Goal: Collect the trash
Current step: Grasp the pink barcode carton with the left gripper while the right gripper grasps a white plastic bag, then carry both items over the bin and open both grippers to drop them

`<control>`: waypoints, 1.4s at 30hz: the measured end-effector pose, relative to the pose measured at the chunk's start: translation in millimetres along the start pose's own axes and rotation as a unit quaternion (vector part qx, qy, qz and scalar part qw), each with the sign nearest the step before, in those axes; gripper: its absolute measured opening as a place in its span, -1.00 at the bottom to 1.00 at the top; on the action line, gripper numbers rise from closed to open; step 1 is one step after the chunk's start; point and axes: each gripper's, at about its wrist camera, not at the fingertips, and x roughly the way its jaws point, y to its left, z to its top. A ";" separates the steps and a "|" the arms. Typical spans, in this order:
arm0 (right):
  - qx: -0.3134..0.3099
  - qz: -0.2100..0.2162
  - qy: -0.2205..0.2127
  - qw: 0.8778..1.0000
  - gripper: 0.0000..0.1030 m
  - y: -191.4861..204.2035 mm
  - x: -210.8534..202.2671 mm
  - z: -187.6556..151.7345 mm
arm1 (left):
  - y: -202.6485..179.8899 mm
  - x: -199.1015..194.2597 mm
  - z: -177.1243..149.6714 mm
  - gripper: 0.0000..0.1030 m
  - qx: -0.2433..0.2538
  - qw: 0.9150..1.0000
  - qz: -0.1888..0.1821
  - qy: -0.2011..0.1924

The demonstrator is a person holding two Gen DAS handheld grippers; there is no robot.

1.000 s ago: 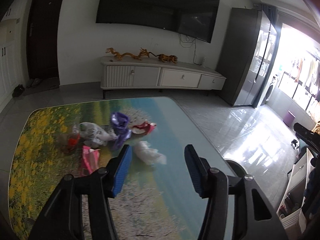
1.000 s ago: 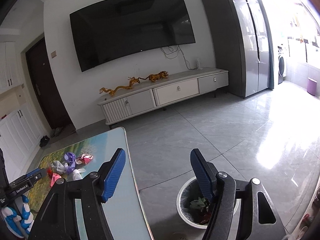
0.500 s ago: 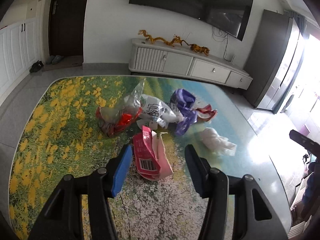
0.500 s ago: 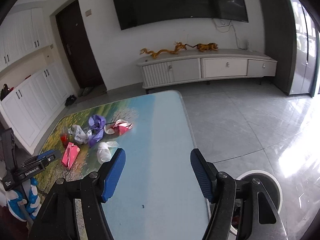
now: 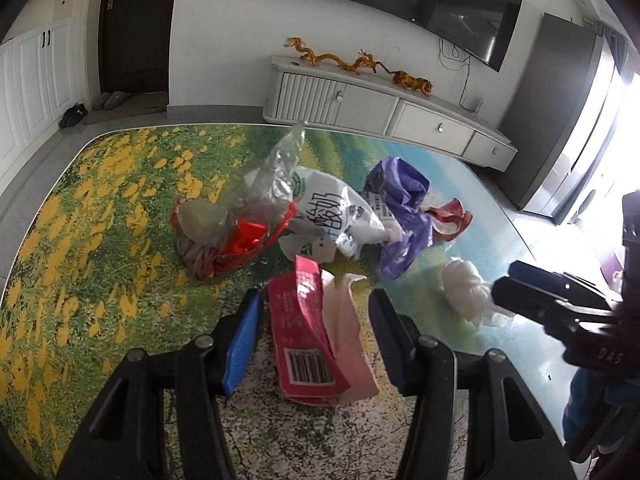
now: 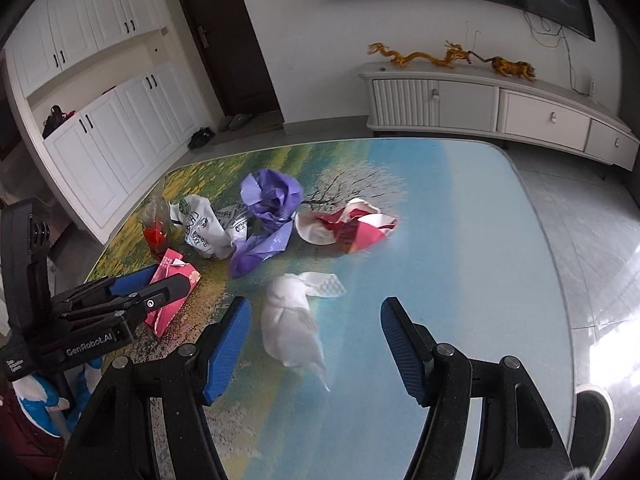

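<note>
Fingers of the left gripper (image 5: 316, 338) stand released astride the pink packet (image 5: 316, 344) on the worktop (image 5: 80, 240); lower squarely, then clench. Right gripper (image 6: 316, 338), also released, hovers beside the white wad (image 6: 290, 328)

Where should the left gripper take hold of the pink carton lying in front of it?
Grip the pink carton across its flattened body, coming down from above with one of the fingers on each long side. It lies flat on the table, long axis along the left gripper, torn end far. That gripper is open and straddles it.
</note>
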 end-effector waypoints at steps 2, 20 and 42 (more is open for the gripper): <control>0.001 0.004 0.004 1.000 0.24 -0.2 5.3 0.4 | -1.1 2.2 0.0 0.00 0.001 1.000 0.000 0.006; 0.024 0.033 0.012 0.999 -0.76 -0.8 -14.2 -30.2 | -26.4 -19.4 -29.3 -0.39 -0.001 0.999 -0.023 0.024; 0.078 -0.011 -0.087 0.993 -0.77 -5.3 -156.7 -89.0 | -70.3 -127.0 -39.5 -0.40 0.043 0.997 -0.045 -0.053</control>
